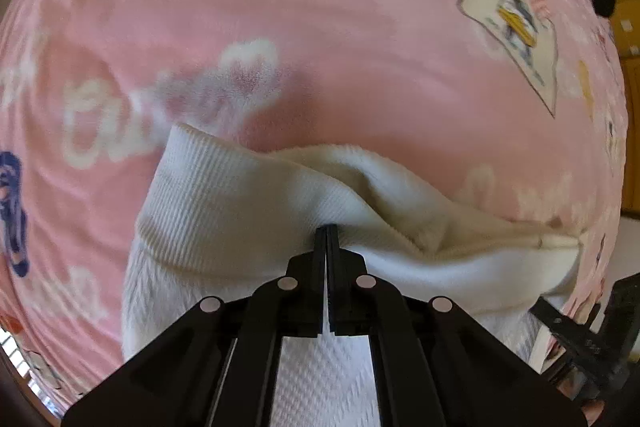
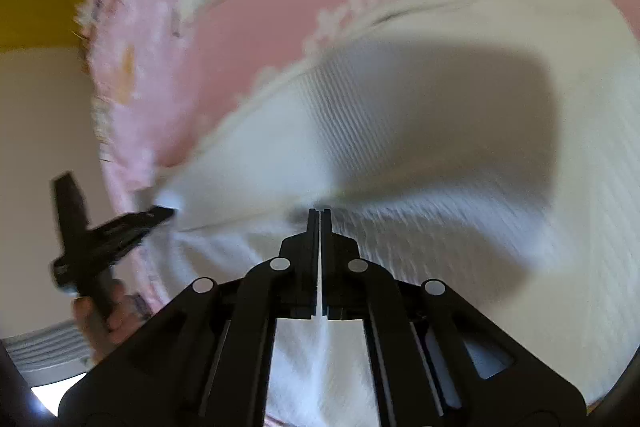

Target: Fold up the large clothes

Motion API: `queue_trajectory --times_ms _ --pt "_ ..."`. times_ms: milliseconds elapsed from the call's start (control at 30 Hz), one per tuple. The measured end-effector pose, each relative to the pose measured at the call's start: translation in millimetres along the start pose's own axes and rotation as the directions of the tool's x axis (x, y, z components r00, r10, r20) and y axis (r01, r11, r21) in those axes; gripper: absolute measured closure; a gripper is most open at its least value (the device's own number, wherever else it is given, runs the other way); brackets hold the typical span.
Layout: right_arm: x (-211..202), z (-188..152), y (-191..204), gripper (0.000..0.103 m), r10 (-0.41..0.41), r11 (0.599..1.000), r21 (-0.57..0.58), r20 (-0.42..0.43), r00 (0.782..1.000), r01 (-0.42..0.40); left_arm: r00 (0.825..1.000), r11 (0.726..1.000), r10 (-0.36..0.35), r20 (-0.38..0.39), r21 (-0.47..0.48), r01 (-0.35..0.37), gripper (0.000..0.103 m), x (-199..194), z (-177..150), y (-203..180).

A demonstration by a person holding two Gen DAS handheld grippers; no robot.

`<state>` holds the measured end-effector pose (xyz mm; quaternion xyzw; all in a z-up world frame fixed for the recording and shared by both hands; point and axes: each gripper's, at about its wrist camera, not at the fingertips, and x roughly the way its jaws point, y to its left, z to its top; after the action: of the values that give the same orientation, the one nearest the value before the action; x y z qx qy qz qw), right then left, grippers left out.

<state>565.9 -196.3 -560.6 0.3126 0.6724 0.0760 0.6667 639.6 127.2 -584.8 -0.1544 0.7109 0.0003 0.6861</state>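
The white knit sweater is lying on a pink printed fleece blanket, and both grippers are holding it at the ribbed hem end. The left gripper has its jaws pressed together on a pinch of the white fabric just behind the ribbed hem, and the right gripper is likewise pinching a ridge of the same garment; in the left wrist view the right gripper is appearing at the sweater's far right edge. Several faults are judged possible from this state. The jaws are gripping only a narrow fold, so a quick pull is likely to let the knit slip out and leave the fold uneven. The hem is already bunching and gaping between the two grip points, so unequal travel of the two grippers is likely to set a skewed crease. Whether each grip is catching one layer or both cannot be told; a single-layer grip would let the lower layer trail behind. The blanket is soft and napped, so dragging the sweater across it risks rucking the blanket and pulling the garment off square. The right wrist view is blurring with motion, which suggests speed sufficient to aggravate each fault.
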Motion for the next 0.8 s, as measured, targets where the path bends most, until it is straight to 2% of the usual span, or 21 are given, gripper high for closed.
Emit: queue_trajectory --times_ms 67,167,267,367,567,667,733,800 --pt "-29 -13 -14 0.103 0.054 0.998 0.037 0.045 0.998 -0.056 1.000 1.000 -0.002 0.013 0.028 0.002 0.101 -14 -9 -2" --pt "-73 -42 -36 0.101 0.087 0.993 0.075 0.116 0.989 -0.096 0.998 0.996 0.012 0.059 0.088 -0.017 0.101 -45 -34 -15" --pt "-106 -75 -63 0.101 0.088 0.986 0.128 0.161 0.983 -0.109 0.996 0.992 -0.009 0.092 0.130 -0.003 0.100 -70 -55 -33" --pt "-134 -107 -100 0.101 0.053 0.974 0.207 0.190 0.980 -0.092 0.995 0.988 -0.070 0.077 0.146 0.058 0.100 -86 -89 -60" --pt "-144 -166 -166 0.100 0.037 0.909 0.397 0.218 0.975 -0.123 0.989 0.980 -0.143 -0.031 0.138 0.146 0.102 -75 -149 -100" --pt "-141 -189 -189 0.100 0.053 0.876 0.458 0.224 0.973 -0.153 0.993 0.983 -0.093 -0.074 0.153 0.103 0.102 -55 -182 -115" --pt "-137 -201 -200 0.100 0.066 0.854 0.492 0.222 0.973 -0.170 0.990 0.981 -0.090 -0.109 0.163 0.108 0.102 -45 -202 -124" --pt "-132 -213 -213 0.100 0.096 0.829 0.523 0.217 0.971 -0.199 0.991 0.979 -0.060 -0.122 0.185 0.082 0.102 -30 -215 -130"
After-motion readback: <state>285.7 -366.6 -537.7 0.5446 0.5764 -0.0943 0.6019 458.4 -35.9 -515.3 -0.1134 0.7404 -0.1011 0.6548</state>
